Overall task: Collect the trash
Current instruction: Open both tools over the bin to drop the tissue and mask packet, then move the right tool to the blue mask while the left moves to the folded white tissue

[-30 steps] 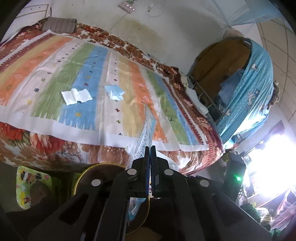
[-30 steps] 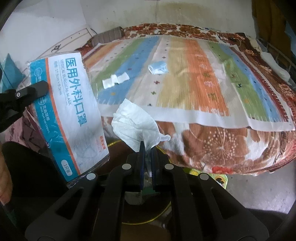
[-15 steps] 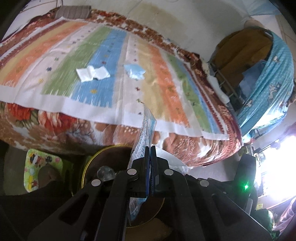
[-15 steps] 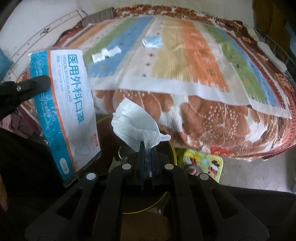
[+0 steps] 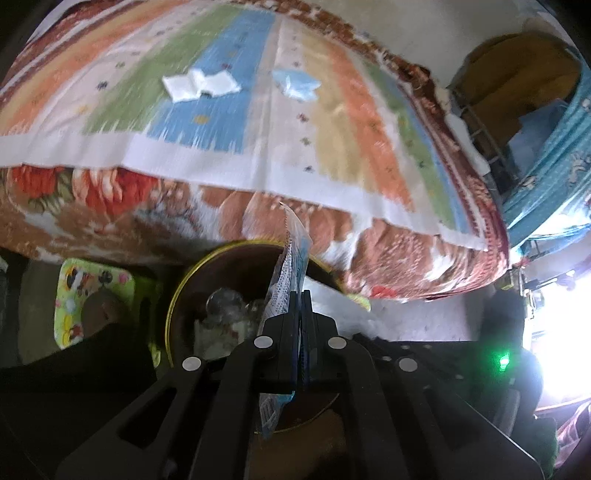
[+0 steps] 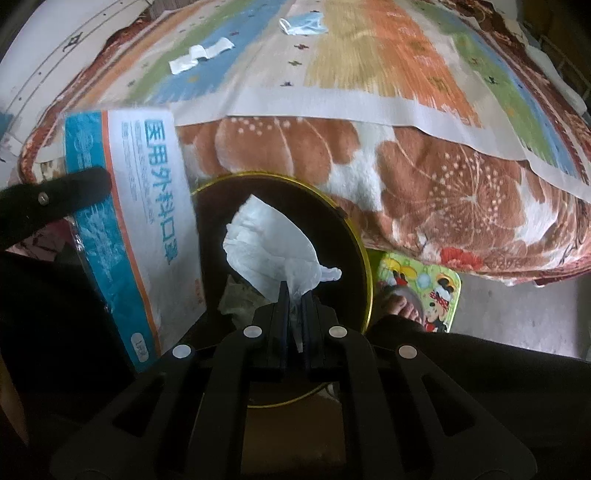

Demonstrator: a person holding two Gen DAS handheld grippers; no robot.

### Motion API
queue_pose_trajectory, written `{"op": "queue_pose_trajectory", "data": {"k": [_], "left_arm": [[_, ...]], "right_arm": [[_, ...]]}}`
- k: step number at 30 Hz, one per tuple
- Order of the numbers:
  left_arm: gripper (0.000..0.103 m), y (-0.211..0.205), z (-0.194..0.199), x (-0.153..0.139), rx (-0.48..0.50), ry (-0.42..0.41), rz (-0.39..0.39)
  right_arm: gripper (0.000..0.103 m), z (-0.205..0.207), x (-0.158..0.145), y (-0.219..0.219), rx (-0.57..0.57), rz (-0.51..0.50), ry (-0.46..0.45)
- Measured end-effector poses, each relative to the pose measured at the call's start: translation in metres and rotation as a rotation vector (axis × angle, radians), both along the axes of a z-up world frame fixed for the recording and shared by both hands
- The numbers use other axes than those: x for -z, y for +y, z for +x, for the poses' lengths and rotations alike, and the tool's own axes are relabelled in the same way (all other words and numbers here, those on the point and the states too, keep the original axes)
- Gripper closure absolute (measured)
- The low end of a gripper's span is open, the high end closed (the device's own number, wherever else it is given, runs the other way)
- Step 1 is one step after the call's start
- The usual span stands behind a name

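Observation:
My left gripper [image 5: 301, 295] is shut on a blue and white mask wrapper [image 5: 291, 269], seen edge-on, over a dark round bin with a gold rim [image 5: 173, 306]. The wrapper also shows in the right wrist view [image 6: 129, 221]. My right gripper [image 6: 294, 291] is shut on a crumpled white tissue [image 6: 273, 251], held above the same bin [image 6: 364, 258]. Trash lies in the bin's bottom. On the striped bed cover lie a white tissue [image 5: 201, 85] [image 6: 201, 55] and a light blue face mask [image 5: 297, 83] [image 6: 304, 24].
The bed with its flowered blanket [image 6: 443, 177] hangs down just behind the bin. A green cartoon mat [image 6: 424, 288] [image 5: 92, 295] lies on the floor beside the bin. Blue cloth and furniture [image 5: 546, 110] stand past the bed's far right corner.
Both grippers have tilted down and moved over the bin with their loads. The bin now fills the middle of both views and the bed has slid upward.

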State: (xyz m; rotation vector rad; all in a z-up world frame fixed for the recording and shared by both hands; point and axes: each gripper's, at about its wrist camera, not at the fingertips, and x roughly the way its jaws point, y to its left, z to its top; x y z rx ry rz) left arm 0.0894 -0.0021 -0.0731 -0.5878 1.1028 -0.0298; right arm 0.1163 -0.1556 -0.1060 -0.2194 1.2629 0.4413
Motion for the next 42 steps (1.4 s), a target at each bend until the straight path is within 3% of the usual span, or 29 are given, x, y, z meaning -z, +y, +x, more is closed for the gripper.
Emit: {"op": "queue_pose_trajectory", "data": {"k": [6, 7, 8, 9, 12, 14, 22, 24, 26, 33, 42], "left_arm": [[0.101, 0.001, 0.002, 0.02, -0.026, 0.076, -0.04], [0.097, 0.002, 0.003, 0.024, -0.036, 0.093, -0.046], [0.088, 0.003, 0.003, 0.027, -0.044, 0.107, -0.045], [0.079, 0.003, 0.004, 0.028, -0.048, 0.112, -0.039], [0.061, 0.008, 0.003, 0.024, -0.069, 0.098, -0.039], [0.054, 0.012, 0.001, 0.021, -0.088, 0.085, -0.041], [0.042, 0.028, 0.003, 0.011, -0.147, 0.069, -0.05], [0.031, 0.037, 0.002, 0.009, -0.179, 0.066, -0.059], [0.027, 0.043, 0.002, 0.007, -0.2, 0.067, -0.065], [0.02, 0.058, 0.009, -0.001, -0.246, 0.067, -0.05], [0.006, 0.081, 0.019, -0.026, -0.32, 0.023, 0.077]], "right_arm": [[0.097, 0.003, 0.009, -0.001, 0.012, -0.027, 0.029], [0.087, 0.003, 0.012, -0.001, 0.016, -0.035, 0.037], [0.074, 0.004, 0.015, 0.0, 0.018, -0.036, 0.048], [0.071, 0.004, 0.017, 0.0, 0.024, -0.033, 0.061], [0.07, 0.006, 0.019, 0.0, 0.026, -0.03, 0.068], [0.062, 0.007, 0.017, -0.001, 0.031, -0.014, 0.067], [0.048, 0.007, 0.003, 0.003, 0.009, 0.015, 0.019], [0.044, 0.008, 0.001, 0.005, -0.01, 0.02, 0.013], [0.04, 0.01, -0.003, 0.006, -0.023, 0.028, 0.001], [0.026, 0.022, -0.029, 0.009, -0.048, 0.027, -0.116], [0.013, 0.051, -0.058, 0.015, -0.087, 0.086, -0.154]]}}
